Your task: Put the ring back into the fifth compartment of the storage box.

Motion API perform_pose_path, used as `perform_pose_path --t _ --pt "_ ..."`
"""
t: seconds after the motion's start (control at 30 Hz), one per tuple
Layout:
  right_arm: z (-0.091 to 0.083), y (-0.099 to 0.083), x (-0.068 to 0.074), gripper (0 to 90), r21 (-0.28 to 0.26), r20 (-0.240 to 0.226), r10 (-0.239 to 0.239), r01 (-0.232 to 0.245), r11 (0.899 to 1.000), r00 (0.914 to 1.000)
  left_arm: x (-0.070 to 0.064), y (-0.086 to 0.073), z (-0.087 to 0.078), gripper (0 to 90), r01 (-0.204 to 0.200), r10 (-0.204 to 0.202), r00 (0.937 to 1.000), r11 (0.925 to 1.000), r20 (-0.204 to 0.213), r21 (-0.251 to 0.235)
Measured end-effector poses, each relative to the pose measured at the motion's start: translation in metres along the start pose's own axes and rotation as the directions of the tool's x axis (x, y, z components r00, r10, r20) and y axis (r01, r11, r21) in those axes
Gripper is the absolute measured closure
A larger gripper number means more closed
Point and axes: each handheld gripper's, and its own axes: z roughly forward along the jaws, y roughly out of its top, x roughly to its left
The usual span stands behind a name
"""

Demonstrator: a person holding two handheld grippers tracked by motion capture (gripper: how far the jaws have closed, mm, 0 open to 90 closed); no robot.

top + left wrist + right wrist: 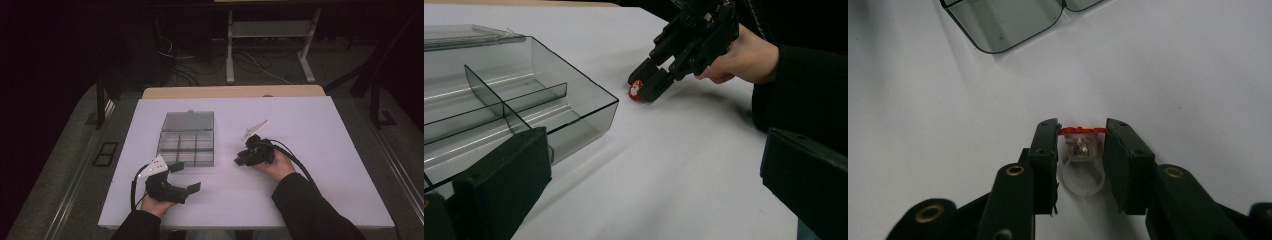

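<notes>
High view: the right claw (240, 159) is resting low on the white surface (320, 150) just right of the compartment box (187, 145), while the left claw (187, 176) is lying spread apart nearer the person. Left gripper view: the toy ring (636, 90) is sitting on the surface at the right claw's tips. Right gripper view: the jaws are clamping the ring's red top by its edges, so a twist while lifting is likely to flick it loose.

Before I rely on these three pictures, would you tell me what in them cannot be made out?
- Ring, right gripper view: the right gripper jaws flank it; whether they press it or its band is lifted is unclear.
- Ring's red top, left gripper view: too small for its design.
- Organizer box compartments, high view: too dark and small to see contents.
- Left gripper, left gripper view: jaw tips cut off by the edges.
</notes>
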Motion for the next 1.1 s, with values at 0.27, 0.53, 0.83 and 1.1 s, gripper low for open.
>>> perform_pose_path --t 0.27,0.53,0.83,1.1 --pt "-0.002 -0.001 -0.002 68.9 0.014 -0.011 0.004 -0.004 1.0 0.9999 0.0 0.0 0.0 0.0 0.001 -0.001 1.0 1.0 0.001 0.001" --pt "-0.007 0.003 -0.003 69.1 0.013 -0.035 -0.006 0.006 1.0 0.9994 0.001 0.0 0.0 0.0 0.0 0.0 1.0 1.0 0.002 0.003" --pt "-0.013 0.01 0.001 68.9 -0.014 -0.079 0.001 -0.003 1.0 0.9969 0.0 0.0 0.001 0.0 -0.002 0.002 1.0 1.0 0.006 0.007" --pt "-0.018 0.023 0.006 69.0 -0.021 -0.095 -0.02 0.018 1.0 0.9953 0.0 0.0 0.001 0.0 -0.003 0.003 1.0 1.0 0.007 0.005"
